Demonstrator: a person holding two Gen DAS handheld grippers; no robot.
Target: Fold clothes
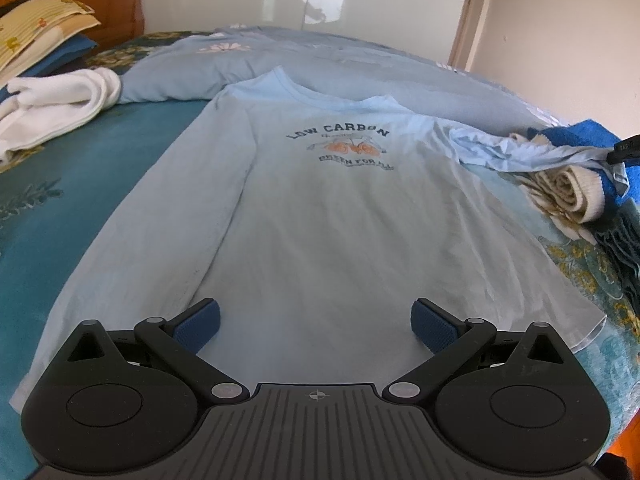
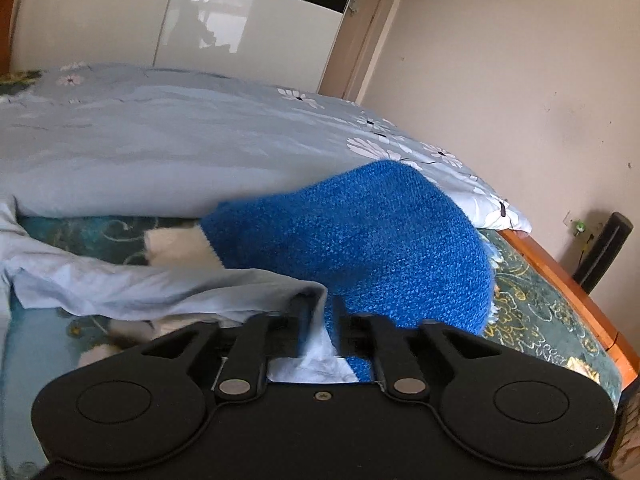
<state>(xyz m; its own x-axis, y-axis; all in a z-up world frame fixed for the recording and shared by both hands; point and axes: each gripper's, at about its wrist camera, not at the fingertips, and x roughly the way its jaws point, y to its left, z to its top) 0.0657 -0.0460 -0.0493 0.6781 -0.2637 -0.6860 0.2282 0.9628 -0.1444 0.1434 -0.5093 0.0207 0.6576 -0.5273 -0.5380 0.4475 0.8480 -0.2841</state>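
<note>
The pale blue shirt (image 1: 320, 220) lay flat on the bed (image 1: 100, 168), collar away from the left gripper (image 1: 316, 322), whose jaws stood wide over its hem. The right gripper (image 2: 320, 320), nearer the outflung sleeve (image 2: 160, 284), had that cloth between jaws barely parted, perhaps no longer pinching.

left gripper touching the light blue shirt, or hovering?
Cannot tell. In the left wrist view the left gripper is wide open over the shirt's lower body, but no view plainly shows whether its fingers rest on the fabric or clear it.
</note>
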